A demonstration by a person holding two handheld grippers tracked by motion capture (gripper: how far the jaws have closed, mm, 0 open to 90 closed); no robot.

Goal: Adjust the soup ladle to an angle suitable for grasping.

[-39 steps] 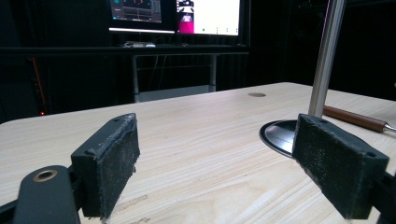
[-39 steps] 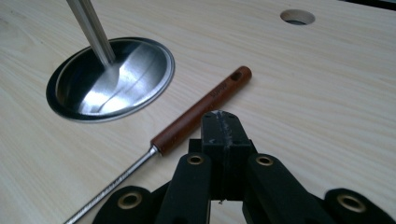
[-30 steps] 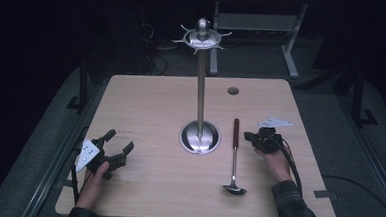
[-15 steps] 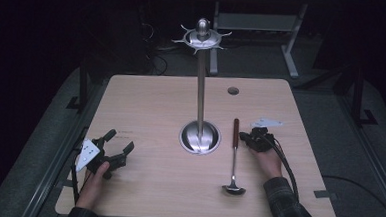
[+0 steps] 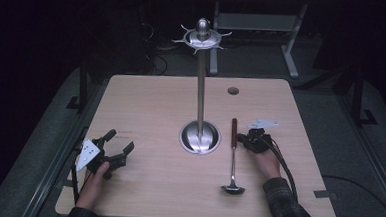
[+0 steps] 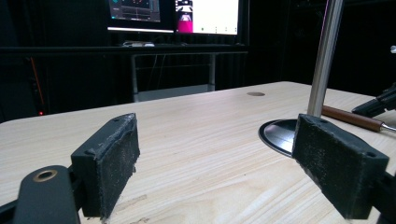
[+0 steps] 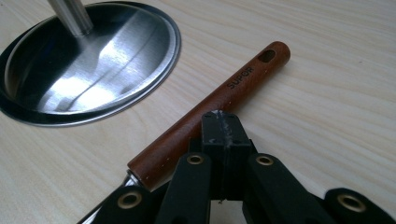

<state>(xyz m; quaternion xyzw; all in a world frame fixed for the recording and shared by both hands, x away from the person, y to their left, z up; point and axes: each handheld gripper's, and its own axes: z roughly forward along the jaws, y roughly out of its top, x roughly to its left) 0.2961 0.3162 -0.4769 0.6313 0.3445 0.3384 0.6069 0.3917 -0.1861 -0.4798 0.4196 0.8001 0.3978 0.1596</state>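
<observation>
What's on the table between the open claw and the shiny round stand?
Nothing: bare table lies between the left gripper and the stand's base, in the high view.

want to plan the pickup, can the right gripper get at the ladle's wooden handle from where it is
Probably yes: the right gripper sits right at the wooden handle with nothing between, but its jaws are shut, so they must open first.

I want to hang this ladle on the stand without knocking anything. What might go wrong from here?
The right hand-held gripper is shut, its tips at the ladle's wooden handle rather than around it, so it may just push or roll the ladle. The handle lies close to the stand's base, so a nudge could knock against it. The stand is tall and thin, so a bump may rock it.
</observation>
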